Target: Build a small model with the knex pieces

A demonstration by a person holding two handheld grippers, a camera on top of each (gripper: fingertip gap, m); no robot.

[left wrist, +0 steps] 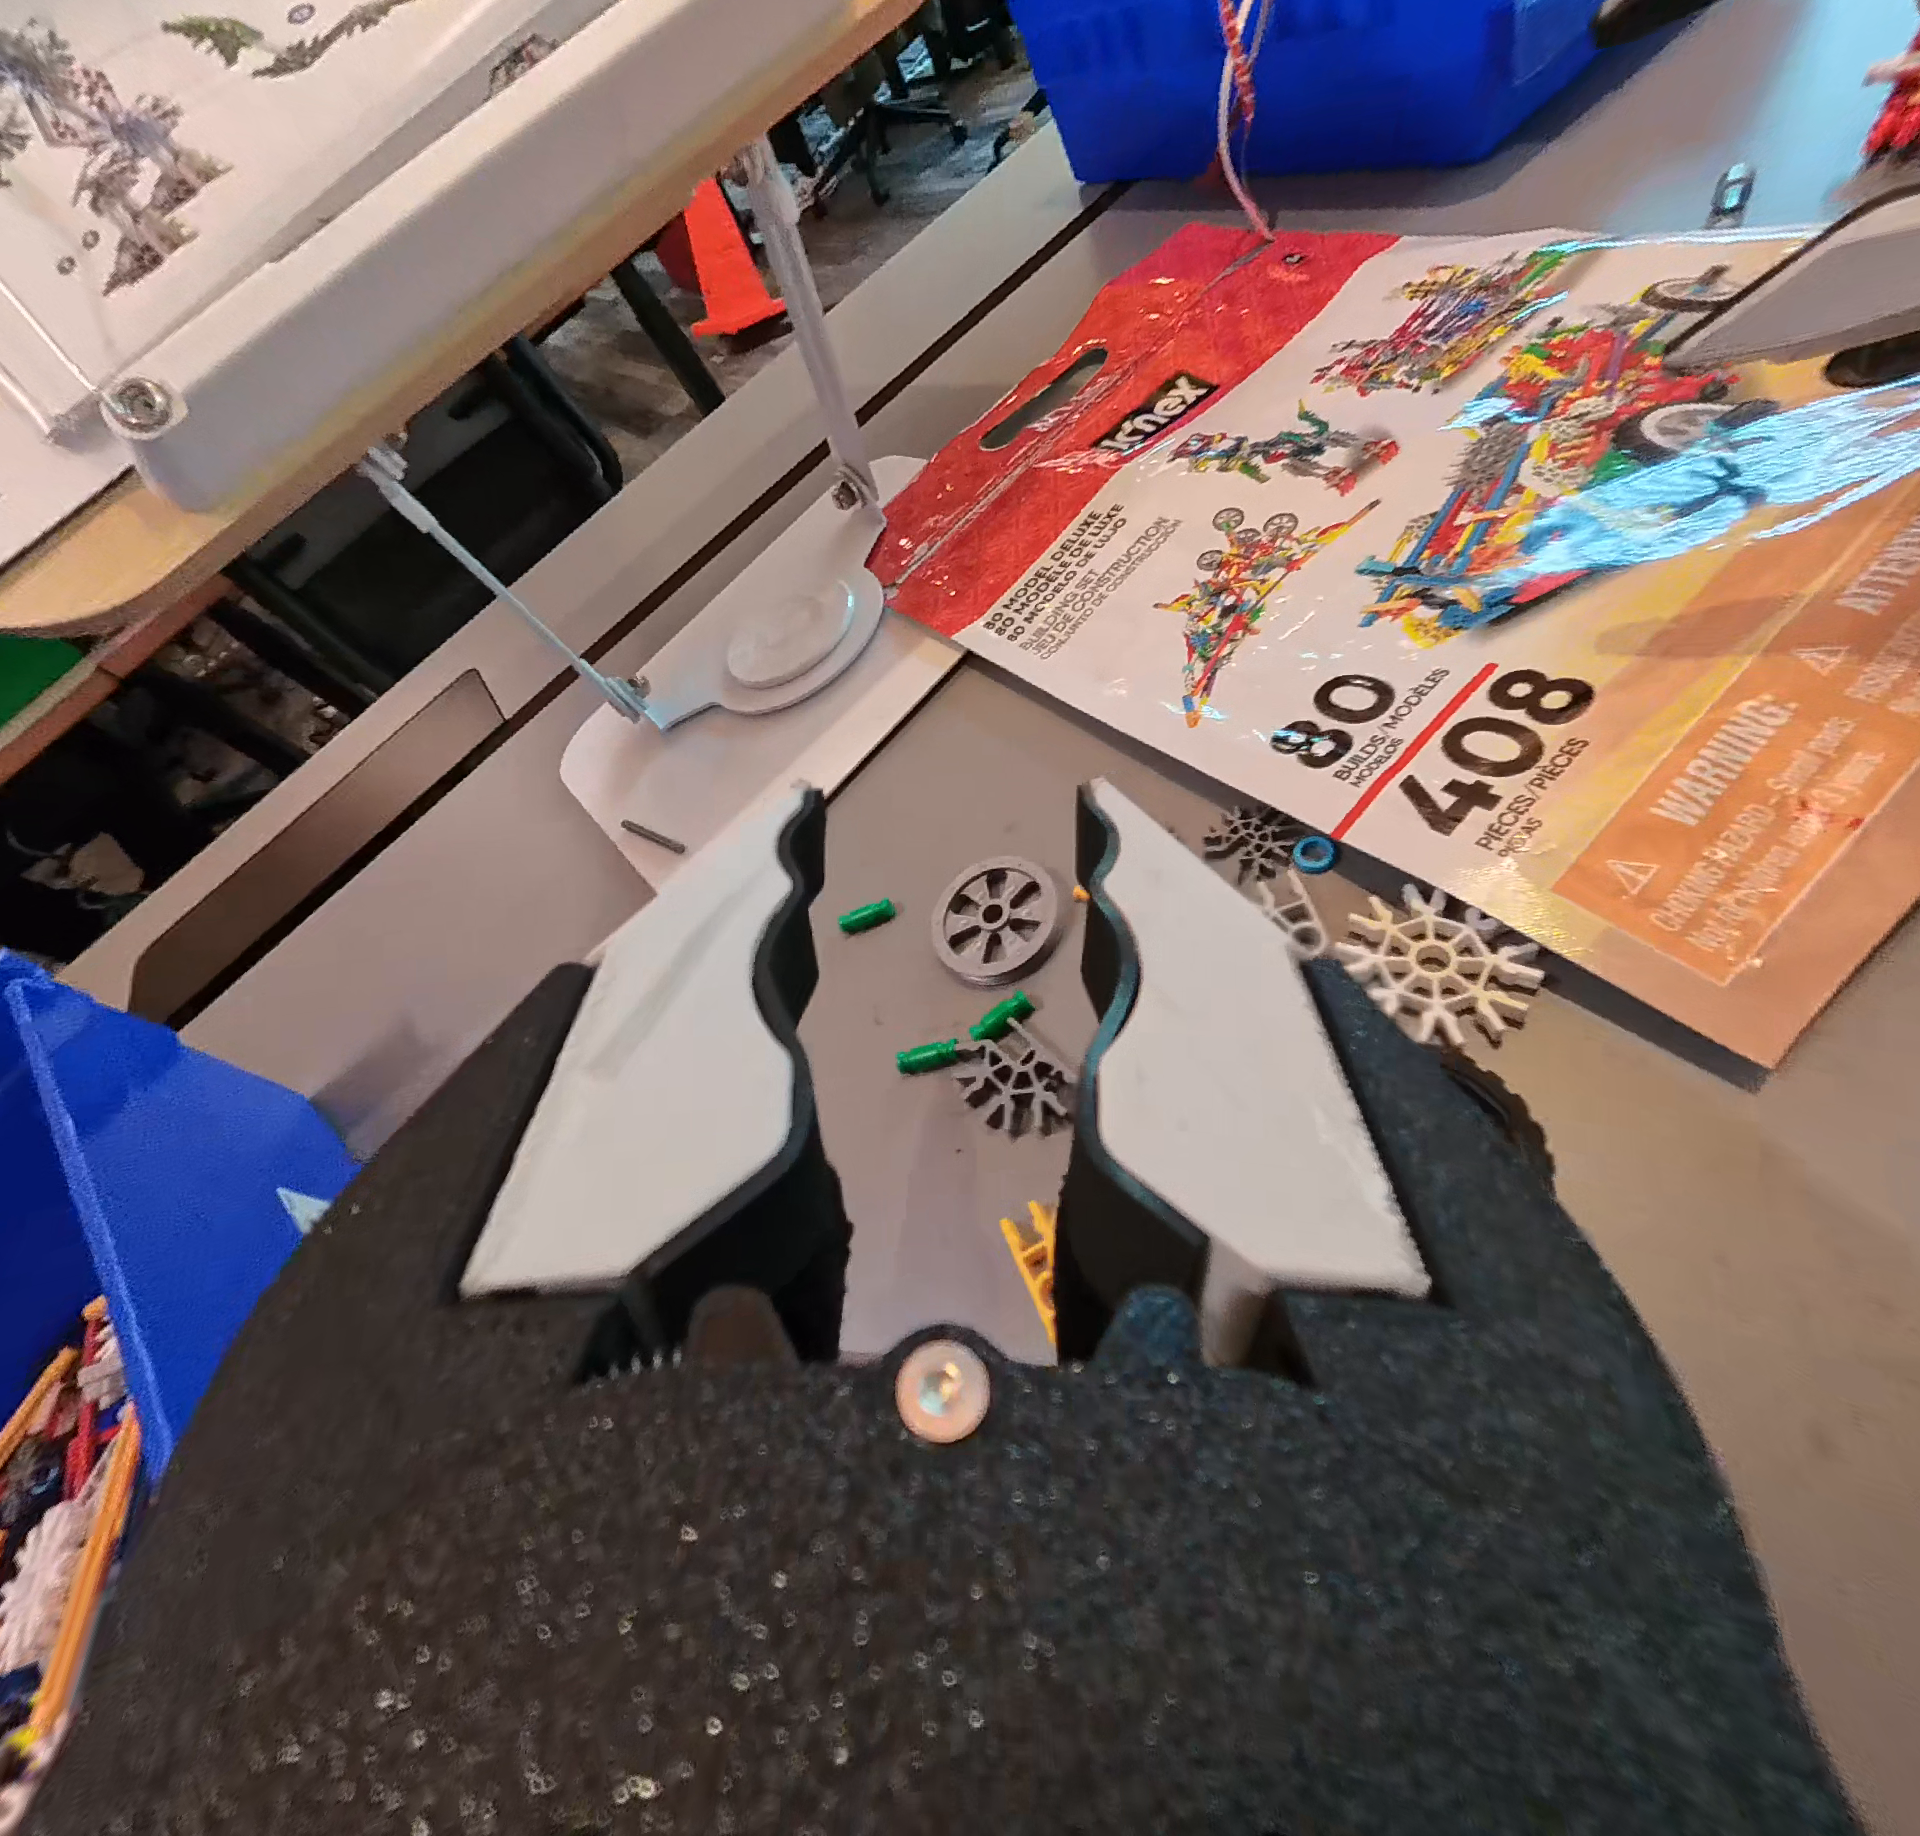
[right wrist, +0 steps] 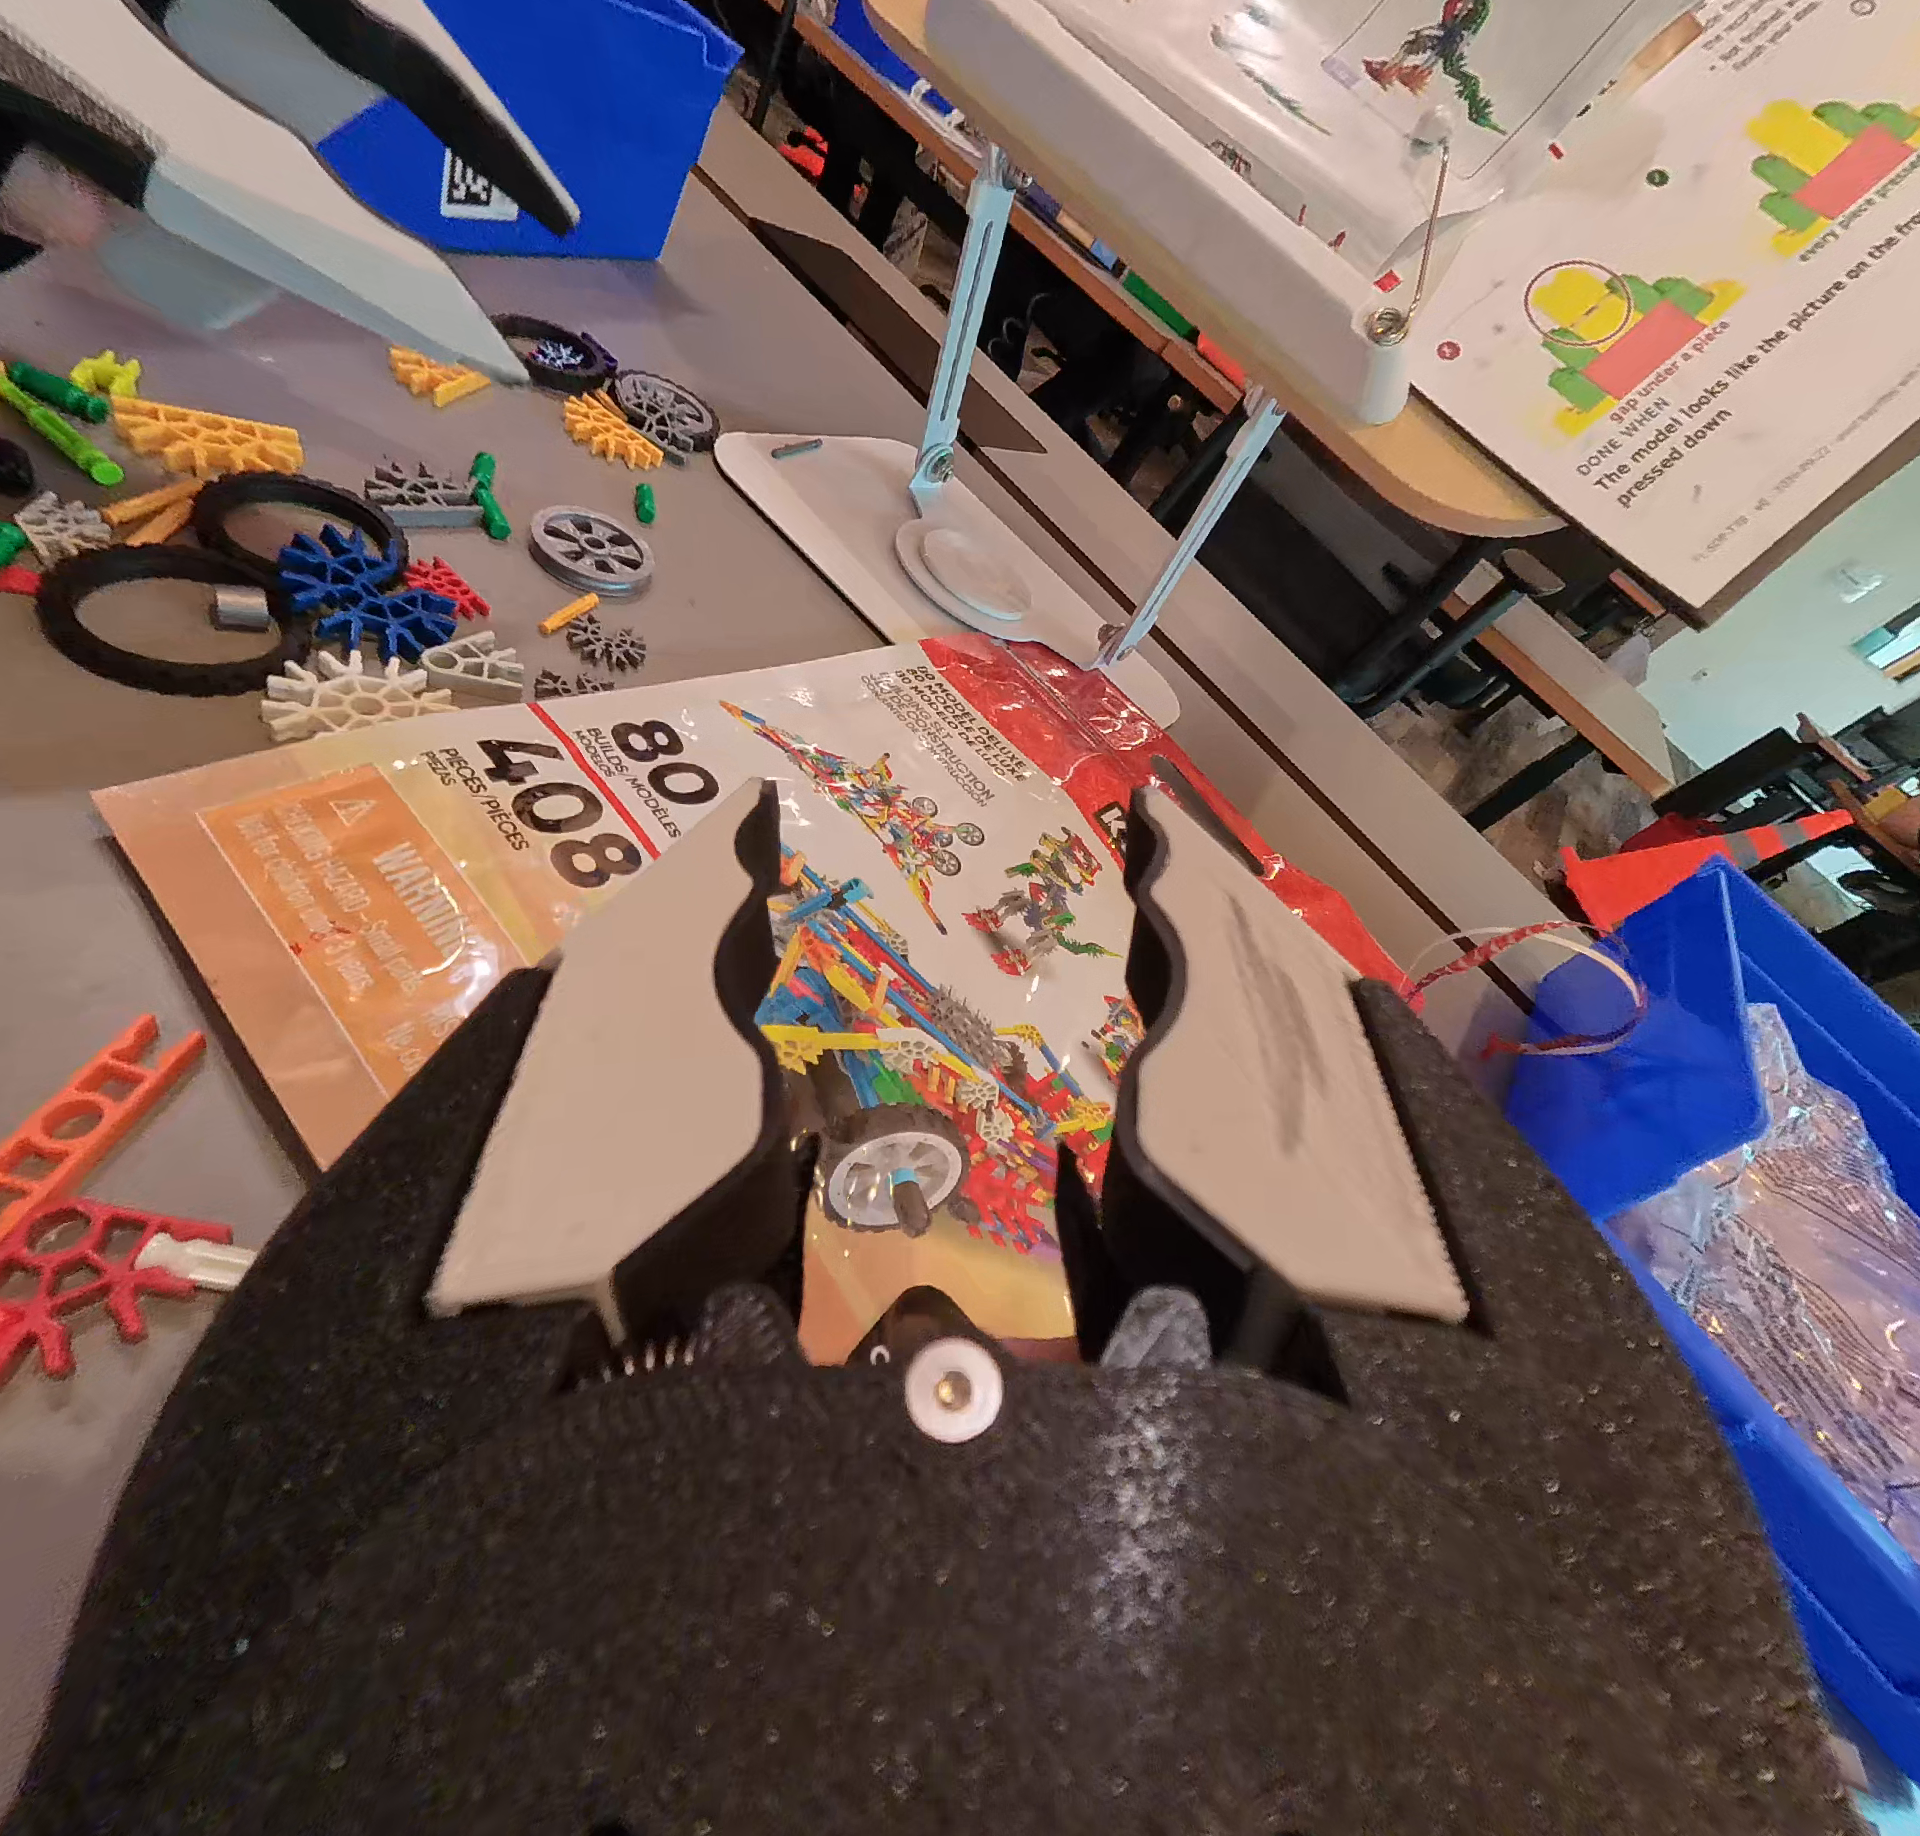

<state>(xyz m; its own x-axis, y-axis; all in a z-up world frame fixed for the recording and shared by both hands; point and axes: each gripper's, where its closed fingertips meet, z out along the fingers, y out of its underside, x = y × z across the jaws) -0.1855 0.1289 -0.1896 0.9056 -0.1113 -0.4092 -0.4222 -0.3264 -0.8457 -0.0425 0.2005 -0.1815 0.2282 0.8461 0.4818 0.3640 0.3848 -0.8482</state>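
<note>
- Left gripper (left wrist: 948,830) open, holding nothing, low over grey table (left wrist: 1621,1319); between its fingers lie a grey wheel (left wrist: 1000,920), 3 green rods (left wrist: 867,917) and a grey connector (left wrist: 1013,1078).
- Right gripper (right wrist: 951,810) open, empty, over printed toy bag (right wrist: 582,810) lying flat on table.
- White snowflake connector (left wrist: 1439,963) touches bag edge.
- Blue bin (right wrist: 1766,1111) right of bag; white stand (left wrist: 748,674) behind.
</note>
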